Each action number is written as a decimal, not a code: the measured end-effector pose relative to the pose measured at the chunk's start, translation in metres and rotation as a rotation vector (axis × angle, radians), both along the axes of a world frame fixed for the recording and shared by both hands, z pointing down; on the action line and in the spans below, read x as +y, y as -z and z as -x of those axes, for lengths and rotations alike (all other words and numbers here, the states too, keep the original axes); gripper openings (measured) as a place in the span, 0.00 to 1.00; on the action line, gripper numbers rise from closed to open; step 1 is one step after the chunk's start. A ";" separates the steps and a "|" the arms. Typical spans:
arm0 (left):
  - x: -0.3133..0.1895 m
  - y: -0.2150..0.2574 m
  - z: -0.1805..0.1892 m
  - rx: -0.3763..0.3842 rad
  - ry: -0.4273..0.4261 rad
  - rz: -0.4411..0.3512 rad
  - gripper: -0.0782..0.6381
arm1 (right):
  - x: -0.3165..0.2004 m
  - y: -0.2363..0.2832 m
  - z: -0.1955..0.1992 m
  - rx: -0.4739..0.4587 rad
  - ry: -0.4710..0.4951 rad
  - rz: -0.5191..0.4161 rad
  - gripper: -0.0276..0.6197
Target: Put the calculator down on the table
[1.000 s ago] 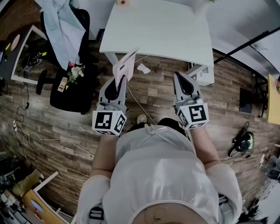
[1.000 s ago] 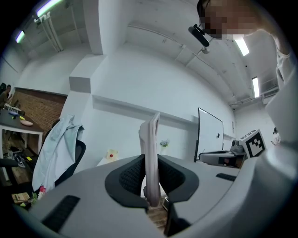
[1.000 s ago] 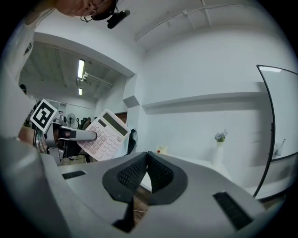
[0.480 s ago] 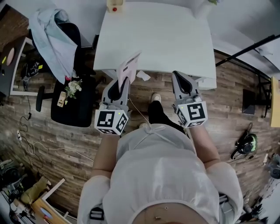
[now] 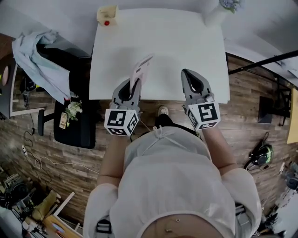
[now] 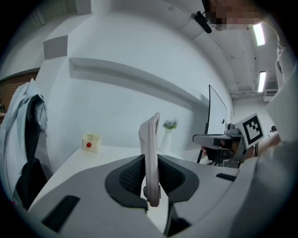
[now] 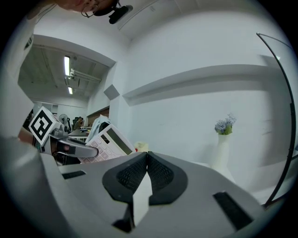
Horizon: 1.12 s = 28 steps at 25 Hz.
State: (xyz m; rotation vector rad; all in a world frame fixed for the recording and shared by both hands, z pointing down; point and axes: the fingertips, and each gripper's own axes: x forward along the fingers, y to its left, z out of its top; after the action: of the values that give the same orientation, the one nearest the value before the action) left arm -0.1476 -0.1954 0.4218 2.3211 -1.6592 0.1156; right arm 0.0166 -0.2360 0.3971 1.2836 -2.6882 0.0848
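A pale pink calculator stands on edge between the jaws of my left gripper, which is shut on it; it hangs over the near edge of the white table. In the left gripper view the calculator is edge-on between the dark pads. The right gripper view shows its keys and display at the left. My right gripper is level beside the left, over the table's near edge, jaws shut with nothing between them.
A small cream box with a red button sits at the table's far left corner. A white vase with flowers stands at the far right corner. A black chair draped with a light garment stands left of the table.
Both grippers have moved forward from over the wooden floor to over the table's near edge, the left still holding the calculator. The table has drawn closer in the head view.
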 end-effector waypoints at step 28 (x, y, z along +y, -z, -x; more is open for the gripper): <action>-0.135 -0.138 -0.040 0.176 -0.131 0.375 0.22 | -0.114 -0.104 -0.018 0.068 -0.052 0.204 0.05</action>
State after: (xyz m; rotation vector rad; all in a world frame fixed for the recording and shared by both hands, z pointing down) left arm -0.1081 -0.3304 0.5597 2.0861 -1.2756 0.2220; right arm 0.0346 -0.3495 0.5011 1.2690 -2.5146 0.3069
